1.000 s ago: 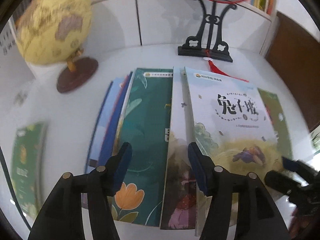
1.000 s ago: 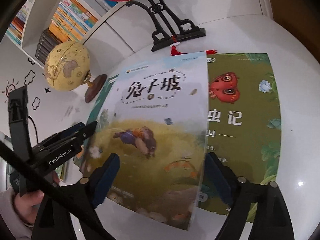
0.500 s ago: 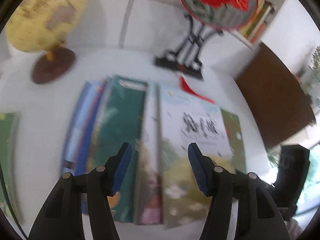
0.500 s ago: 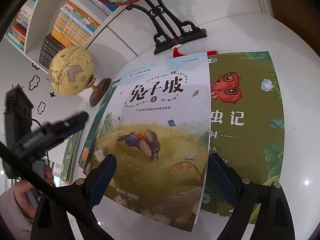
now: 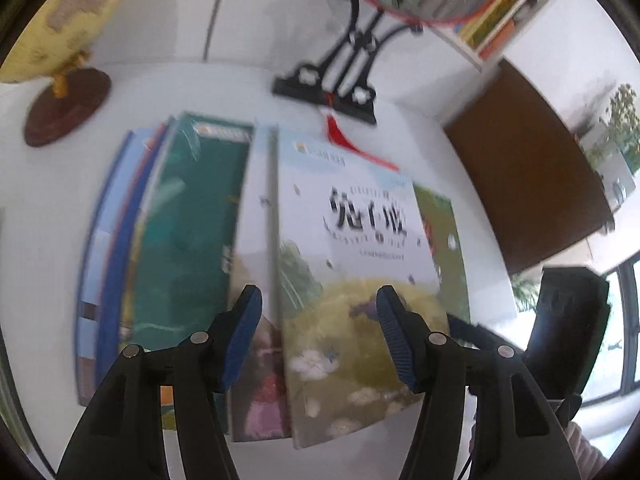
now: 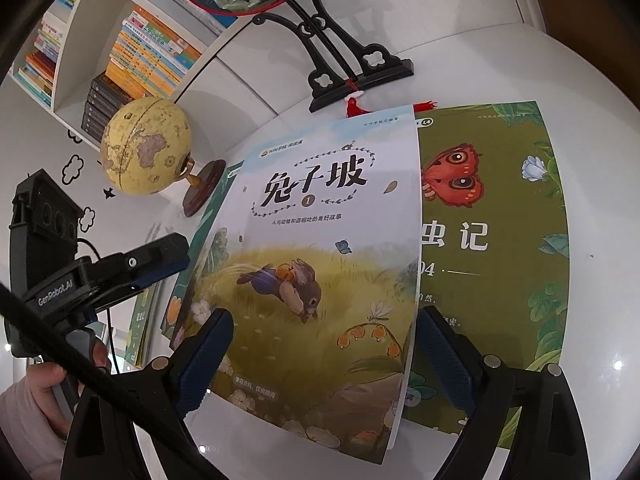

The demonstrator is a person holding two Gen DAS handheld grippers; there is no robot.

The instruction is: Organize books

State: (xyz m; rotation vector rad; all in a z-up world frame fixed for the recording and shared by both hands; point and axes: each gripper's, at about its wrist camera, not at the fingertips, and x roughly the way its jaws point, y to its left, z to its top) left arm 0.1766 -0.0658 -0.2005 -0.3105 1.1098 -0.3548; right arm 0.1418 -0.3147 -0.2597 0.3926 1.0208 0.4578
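Both claws spread, pinching nothing: right gripper [image 6: 324, 350] and left gripper [image 5: 320, 334] hover over a rabbit book [image 6: 320, 280] overlapping books on the white table [image 6: 592, 80].

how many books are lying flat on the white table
At least 5: rabbit book on top, butterfly book beneath its right side, teal book left, blue-edged book under that, green book far left. More may be hidden.
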